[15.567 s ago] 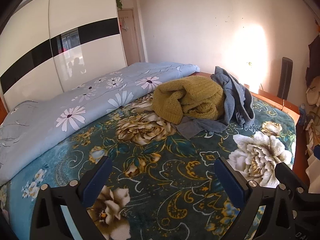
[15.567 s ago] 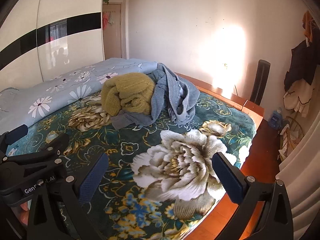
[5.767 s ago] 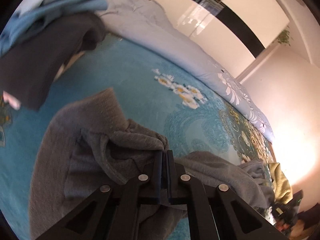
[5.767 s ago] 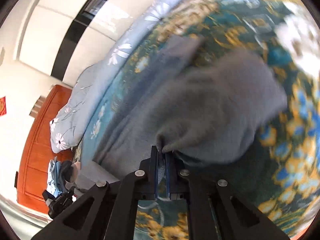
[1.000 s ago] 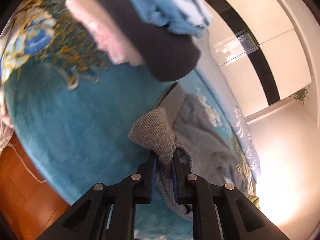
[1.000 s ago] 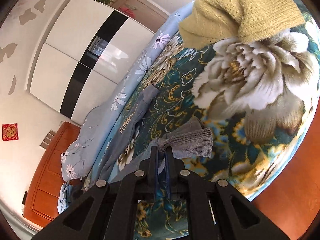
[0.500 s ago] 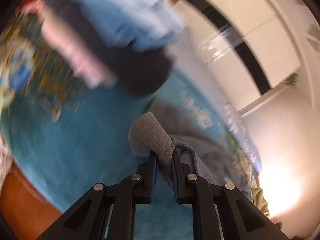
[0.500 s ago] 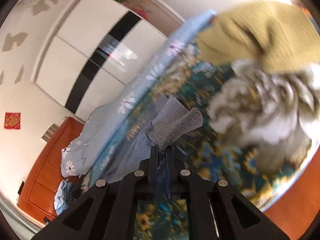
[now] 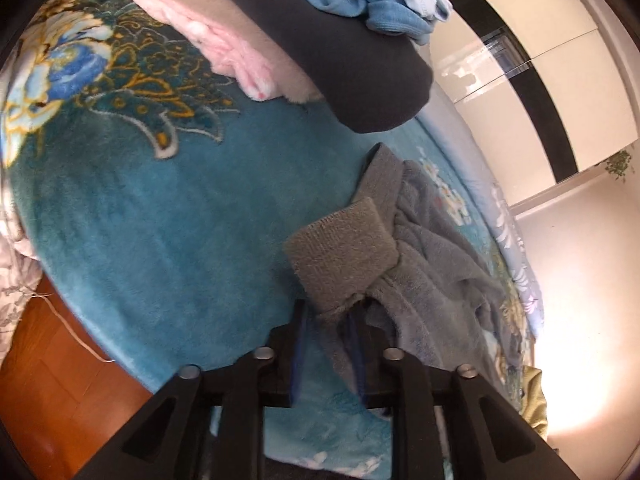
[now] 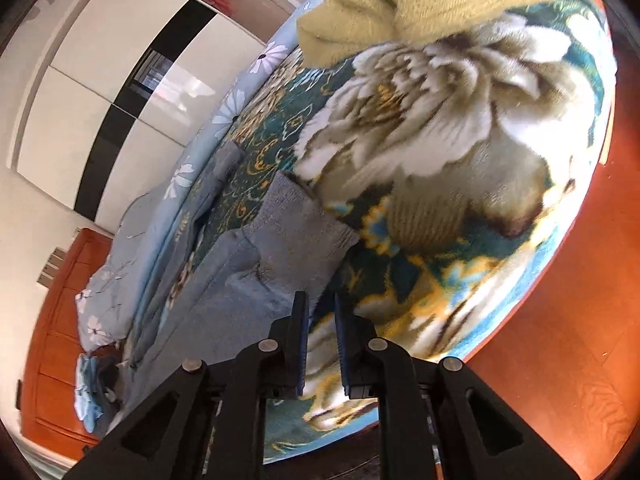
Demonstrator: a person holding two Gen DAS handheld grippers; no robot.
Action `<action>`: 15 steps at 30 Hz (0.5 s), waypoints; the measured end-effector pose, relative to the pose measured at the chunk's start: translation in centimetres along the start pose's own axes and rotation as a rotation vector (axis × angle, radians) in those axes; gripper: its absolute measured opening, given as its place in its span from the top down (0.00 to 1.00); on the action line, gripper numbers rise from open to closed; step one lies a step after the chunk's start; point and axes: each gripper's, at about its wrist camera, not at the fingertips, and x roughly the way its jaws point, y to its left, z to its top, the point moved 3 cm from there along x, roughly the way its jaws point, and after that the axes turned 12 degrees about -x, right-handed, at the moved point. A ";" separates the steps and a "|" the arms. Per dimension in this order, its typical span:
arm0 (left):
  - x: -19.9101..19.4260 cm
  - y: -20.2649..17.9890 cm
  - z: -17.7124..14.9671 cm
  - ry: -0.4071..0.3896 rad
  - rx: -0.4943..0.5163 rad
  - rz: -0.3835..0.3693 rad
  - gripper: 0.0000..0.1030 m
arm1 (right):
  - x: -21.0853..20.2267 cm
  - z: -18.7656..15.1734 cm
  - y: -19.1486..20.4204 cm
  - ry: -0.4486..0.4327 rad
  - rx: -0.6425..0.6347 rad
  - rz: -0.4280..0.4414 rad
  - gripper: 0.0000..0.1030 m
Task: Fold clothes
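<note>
On the bed's flowered blanket [image 9: 152, 216] lies a grey sweater [image 9: 436, 256], spread from the left view's near middle toward the far right. Its ribbed cuff [image 9: 340, 248] sits just ahead of the left gripper [image 9: 328, 344], whose two blue-padded fingers stand a little apart with a fold of the sleeve cloth hanging between them; the cloth looks loose in the gap, not pinched. Far behind the cuff a pile of clothes [image 9: 328, 28] rests on the blanket: pink, dark grey and light blue pieces stacked together. Beyond them a white wardrobe [image 9: 532, 92] with a black band stands at the far right.

From the right view, the sweater's other cuff [image 10: 296, 228] lies flat on the blanket [image 10: 460, 152], just ahead and to the left of the right gripper [image 10: 322, 336]. Its fingers are parted by a narrow gap and hold nothing; blanket shows between them. A yellow knit [image 10: 400, 4] lies at the far edge, and a pale blue quilt [image 10: 192, 168] with daisies runs along the left.
</note>
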 end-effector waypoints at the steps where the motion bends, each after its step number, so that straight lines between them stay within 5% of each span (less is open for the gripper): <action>1: -0.4 0.0 0.0 -0.011 0.021 0.016 0.63 | -0.4 0.3 0.2 -0.003 -0.027 -0.025 0.87; 6: -3.2 -1.5 0.6 -0.160 0.145 0.190 0.57 | 0.0 2.8 3.4 0.030 -0.266 -0.103 0.84; 9: -5.4 -1.8 0.8 -0.207 0.153 0.192 0.47 | 2.9 3.6 7.4 0.111 -0.477 -0.050 0.67; 15: -5.9 -2.9 -0.1 -0.218 0.170 0.223 0.46 | 7.9 2.8 12.1 0.264 -0.883 -0.032 0.65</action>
